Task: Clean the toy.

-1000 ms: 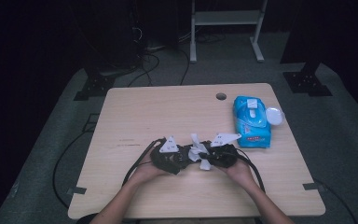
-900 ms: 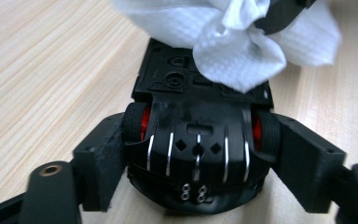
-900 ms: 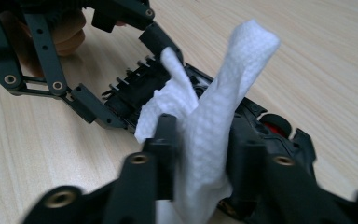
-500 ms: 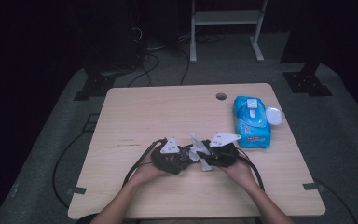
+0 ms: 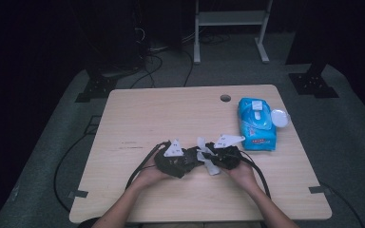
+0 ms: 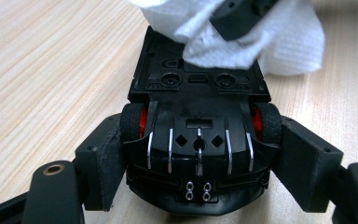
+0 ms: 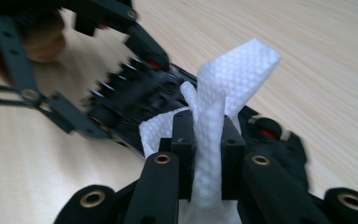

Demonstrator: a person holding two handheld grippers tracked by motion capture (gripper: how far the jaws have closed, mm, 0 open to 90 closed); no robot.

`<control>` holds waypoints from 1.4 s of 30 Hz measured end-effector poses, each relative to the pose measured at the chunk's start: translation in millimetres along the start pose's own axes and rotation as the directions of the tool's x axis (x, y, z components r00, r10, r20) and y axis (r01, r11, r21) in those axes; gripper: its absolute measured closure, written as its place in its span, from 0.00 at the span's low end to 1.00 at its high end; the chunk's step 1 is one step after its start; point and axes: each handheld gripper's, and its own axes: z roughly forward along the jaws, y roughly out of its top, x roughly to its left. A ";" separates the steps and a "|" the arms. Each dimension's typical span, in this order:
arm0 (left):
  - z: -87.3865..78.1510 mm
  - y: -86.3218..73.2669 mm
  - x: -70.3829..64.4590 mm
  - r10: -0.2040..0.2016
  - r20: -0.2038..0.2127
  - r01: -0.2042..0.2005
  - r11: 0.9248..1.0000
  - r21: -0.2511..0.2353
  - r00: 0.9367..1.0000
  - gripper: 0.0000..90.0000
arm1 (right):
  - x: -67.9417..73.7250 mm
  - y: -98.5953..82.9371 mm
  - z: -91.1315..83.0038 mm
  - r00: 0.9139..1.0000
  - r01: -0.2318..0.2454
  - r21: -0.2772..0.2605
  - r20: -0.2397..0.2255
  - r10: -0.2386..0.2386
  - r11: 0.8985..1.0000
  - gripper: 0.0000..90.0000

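Left gripper (image 6: 198, 154) clamps toy car (image 6: 198, 121); right gripper (image 7: 208, 154) pinches white wipe (image 7: 219, 107) against it.

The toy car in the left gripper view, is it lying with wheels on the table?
No, the toy car is held underside up between the jaws.

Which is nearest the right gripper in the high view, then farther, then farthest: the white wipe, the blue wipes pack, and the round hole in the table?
1. White wipe: clamped in the right gripper, at its tip.
2. Blue wipes pack: up and to the right of it.
3. Round hole: farther still, near the table's far edge.
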 end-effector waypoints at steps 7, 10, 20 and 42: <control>0.5 0.0 -1.5 0.001 -0.005 -0.001 1.000 -0.006 1.000 0.27 | 27.3 13.0 14.0 0.991 0.022 -0.033 -0.130 -0.026 0.999 0.89; -1.3 0.9 -1.9 -0.004 -0.002 0.004 1.000 -0.018 1.000 0.27 | 21.4 11.5 10.7 0.995 0.027 -0.026 -0.099 -0.030 0.999 0.89; -1.1 1.0 -2.1 0.000 -0.002 0.000 1.000 -0.018 1.000 0.27 | 3.3 0.5 3.3 0.998 -0.045 -0.021 -0.044 0.044 0.999 0.90; -4.1 1.7 -0.9 -0.002 -0.014 0.001 0.999 -0.033 1.000 0.29 | 26.2 32.0 36.0 0.991 0.030 -0.027 -0.130 -0.033 0.999 0.90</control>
